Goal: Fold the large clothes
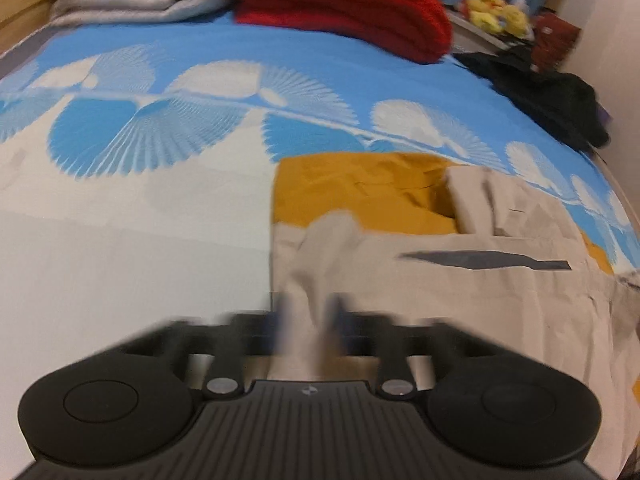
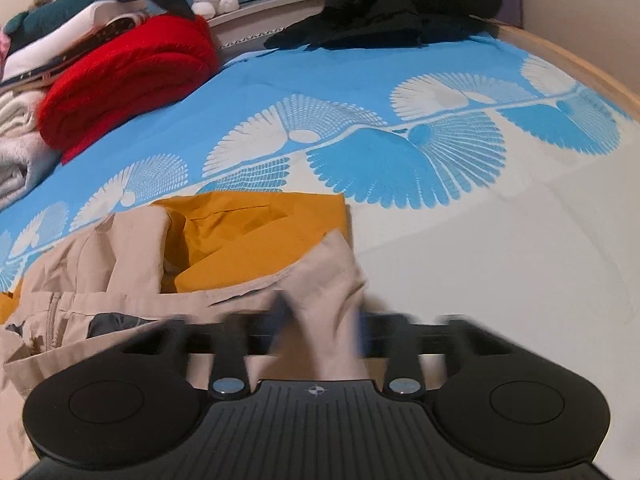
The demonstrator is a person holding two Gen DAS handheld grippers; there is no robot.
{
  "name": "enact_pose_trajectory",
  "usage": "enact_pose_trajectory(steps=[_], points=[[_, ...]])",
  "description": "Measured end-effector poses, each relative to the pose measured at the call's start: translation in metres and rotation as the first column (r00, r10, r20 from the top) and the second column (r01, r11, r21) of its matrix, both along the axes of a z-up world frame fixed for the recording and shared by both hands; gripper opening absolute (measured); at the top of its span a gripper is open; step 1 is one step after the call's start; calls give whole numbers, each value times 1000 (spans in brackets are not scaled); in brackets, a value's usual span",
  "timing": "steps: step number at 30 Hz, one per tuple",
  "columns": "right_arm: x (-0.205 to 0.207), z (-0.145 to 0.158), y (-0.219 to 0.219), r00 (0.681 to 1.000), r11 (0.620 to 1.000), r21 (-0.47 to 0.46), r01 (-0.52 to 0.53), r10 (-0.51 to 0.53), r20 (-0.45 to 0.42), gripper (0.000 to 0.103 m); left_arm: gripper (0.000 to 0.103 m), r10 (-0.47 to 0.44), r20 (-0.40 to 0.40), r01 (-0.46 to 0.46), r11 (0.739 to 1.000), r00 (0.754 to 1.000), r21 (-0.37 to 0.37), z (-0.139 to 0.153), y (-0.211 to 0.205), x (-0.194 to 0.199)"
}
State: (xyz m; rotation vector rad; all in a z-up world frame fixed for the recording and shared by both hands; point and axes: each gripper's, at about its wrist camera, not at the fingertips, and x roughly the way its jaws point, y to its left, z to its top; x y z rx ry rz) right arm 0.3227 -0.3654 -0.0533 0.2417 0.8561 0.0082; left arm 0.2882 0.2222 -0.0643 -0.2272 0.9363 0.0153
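Beige jacket (image 1: 460, 288), mustard lining — lies on the bed (image 1: 140, 240), on the blue-and-white cover. Left gripper (image 1: 310, 316): jaws closed on a raised beige fold. Right gripper (image 2: 320, 316): likewise — pinching beige cloth. Red blanket (image 2: 128, 80) behind.

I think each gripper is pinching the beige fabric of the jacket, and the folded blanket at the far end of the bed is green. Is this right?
Not quite. The folded blanket is red, as the left wrist view shows. The rest holds: the left gripper and the right gripper each pinch the jacket's beige fabric.
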Motion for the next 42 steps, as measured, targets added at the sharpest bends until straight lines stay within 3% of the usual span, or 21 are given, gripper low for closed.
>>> enact_pose_trajectory(steps=[2, 5, 9, 12, 13, 15, 16, 18, 20, 22, 24, 26, 28, 29, 30, 32, 34, 36, 38, 40, 42], points=[[4, 5, 0, 1000, 1000, -4, 8, -8, 9, 5, 3, -14, 64, 14, 1000, 998, 5, 14, 2, 2], [3, 31, -8, 988, 996, 53, 76, -82, 133, 3, 2, 22, 202, -23, 1000, 979, 0, 41, 11, 2], [7, 73, -11, 915, 980, 156, 128, -177, 363, 3, 0, 143, 351, -148, 989, 925, -12, 60, 26, 9], [30, 73, -3, 900, 970, 152, 187, -231, 369, 10, 0, 173, 385, -207, 977, 907, 49, 57, 26, 28], [40, 67, -1, 905, 965, 155, 212, -254, 340, 16, 0, 193, 376, -229, 972, 906, 51, 55, 29, 36], [59, 52, -1, 924, 953, 169, 252, -289, 252, 51, 2, 236, 294, -238, 971, 926, -27, 44, 43, 49], [64, 43, -2, 935, 952, 177, 251, -285, 209, 51, 4, 242, 247, -231, 970, 938, -73, 38, 50, 53], [63, 30, -1, 948, 959, 127, 254, -273, 161, 50, 28, 229, 175, -211, 971, 958, -112, 27, 56, 56], [66, 18, -1, 965, 967, 56, 249, -253, 76, 50, 39, 202, 122, -186, 974, 972, -129, 16, 59, 57], [61, 4, -8, 975, 973, 74, 221, -221, 4, 50, 42, 185, 67, -172, 971, 980, -164, 1, 65, 58], [58, -9, -11, 978, 979, 55, 197, -192, -80, 50, 42, 177, -2, -174, 964, 984, -200, -16, 65, 59], [52, -14, -13, 981, 984, 36, 174, -170, -95, 50, 42, 158, -31, -161, 959, 987, -235, -25, 62, 60], [49, -16, -9, 985, 988, 42, 147, -143, -95, 42, 41, 135, -31, -139, 965, 990, -222, -29, 52, 57], [50, -15, -9, 987, 989, 46, 138, -133, -95, 22, 25, 117, -28, -121, 970, 993, -213, -30, 47, 58], [49, -15, -8, 989, 991, 52, 124, -119, -93, 9, 2, 103, -16, -104, 975, 995, -196, -28, 44, 58], [47, -5, -9, 990, 990, 38, 138, -137, -30, 3, 1, 112, 70, -101, 985, 991, -143, -14, 41, 56], [41, 21, -8, 977, 985, 89, 147, -159, 145, 3, 1, 156, 219, -137, 986, 963, -100, 9, 38, 47], [38, 39, -2, 955, 985, 87, 149, -166, 246, 4, 1, 165, 283, -154, 986, 945, -60, 22, 31, 46], [45, 34, 1, 952, 975, 72, 210, -221, 212, 11, 4, 139, 219, -133, 990, 966, -40, 18, 24, 54], [53, 19, 0, 959, 965, 47, 259, -263, 110, 15, 16, 149, 150, -148, 989, 977, -16, 12, 22, 57], [51, 16, 0, 955, 958, 18, 286, -287, 71, 15, 23, 155, 159, -156, 988, 975, -3, 20, 21, 52]])
